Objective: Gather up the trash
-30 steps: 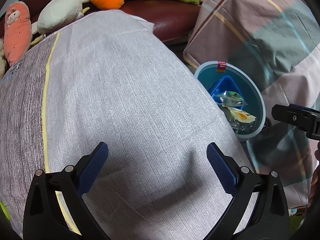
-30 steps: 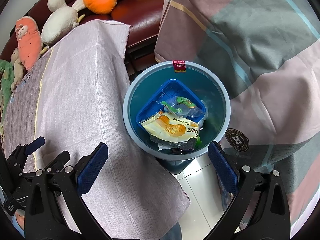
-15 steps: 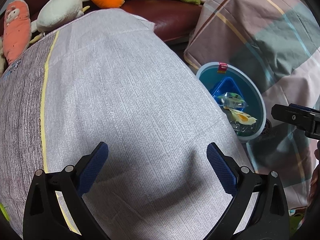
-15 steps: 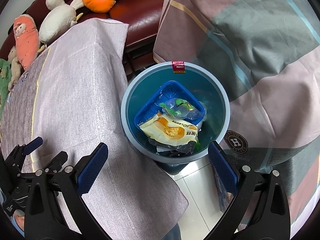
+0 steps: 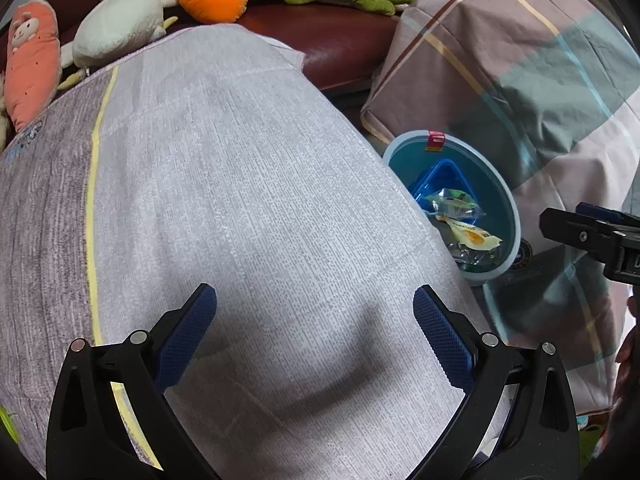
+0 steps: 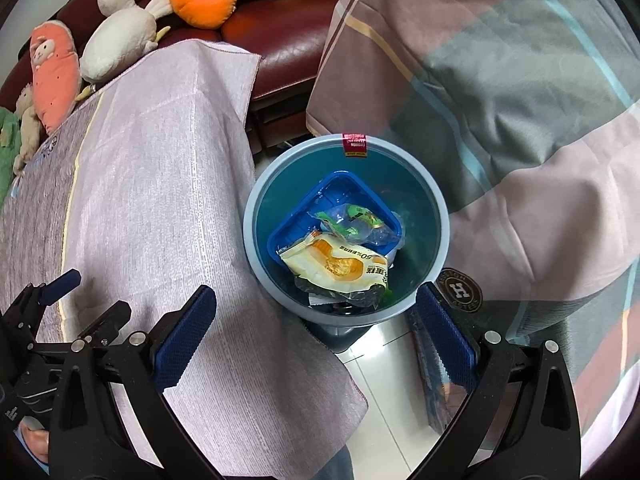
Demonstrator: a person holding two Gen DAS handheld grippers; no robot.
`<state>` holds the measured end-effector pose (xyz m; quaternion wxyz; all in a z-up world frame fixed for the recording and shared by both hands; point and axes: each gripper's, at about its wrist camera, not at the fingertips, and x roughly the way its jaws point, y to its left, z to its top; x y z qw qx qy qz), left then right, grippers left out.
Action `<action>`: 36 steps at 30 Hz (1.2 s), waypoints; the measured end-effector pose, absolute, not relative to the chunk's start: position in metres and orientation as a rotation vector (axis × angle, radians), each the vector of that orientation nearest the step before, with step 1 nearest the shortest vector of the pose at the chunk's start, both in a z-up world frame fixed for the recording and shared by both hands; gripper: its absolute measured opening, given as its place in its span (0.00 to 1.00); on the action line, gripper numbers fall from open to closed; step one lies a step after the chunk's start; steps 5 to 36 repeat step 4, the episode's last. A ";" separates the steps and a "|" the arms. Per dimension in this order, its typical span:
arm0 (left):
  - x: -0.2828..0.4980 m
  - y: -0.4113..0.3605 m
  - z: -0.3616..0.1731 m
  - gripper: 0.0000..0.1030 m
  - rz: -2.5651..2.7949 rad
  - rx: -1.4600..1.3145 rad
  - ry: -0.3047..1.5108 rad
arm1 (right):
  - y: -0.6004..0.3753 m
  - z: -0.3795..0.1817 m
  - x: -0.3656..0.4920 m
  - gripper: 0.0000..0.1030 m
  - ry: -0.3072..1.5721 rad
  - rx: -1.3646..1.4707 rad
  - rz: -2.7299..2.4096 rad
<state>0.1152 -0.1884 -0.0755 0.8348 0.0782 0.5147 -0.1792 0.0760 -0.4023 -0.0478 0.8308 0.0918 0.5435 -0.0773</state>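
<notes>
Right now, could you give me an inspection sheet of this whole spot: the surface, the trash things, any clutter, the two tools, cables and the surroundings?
Surface: grey cloth-covered table with a yellow stripe; no trash seen on it.
Job's things: round blue bin on the tiled floor beside the table, holding a blue plastic tray, a yellow snack wrapper and a clear green-printed wrapper.
Clutter: nothing seen.
Tools: left tool open and empty above the cloth; right tool open and empty above the bin's near rim.
Cables: nothing seen.
Surroundings: dark red sofa with plush toys; plaid bedding next to the bin.
</notes>
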 end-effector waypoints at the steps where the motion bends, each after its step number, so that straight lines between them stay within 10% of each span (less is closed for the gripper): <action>1: 0.115 -0.188 -0.075 0.96 -0.379 0.168 1.087 | -0.402 -0.046 0.075 0.93 1.150 0.190 -0.166; 36: 0.112 -0.185 -0.071 0.96 -0.373 0.166 1.079 | -0.399 -0.041 0.071 0.93 1.144 0.173 -0.176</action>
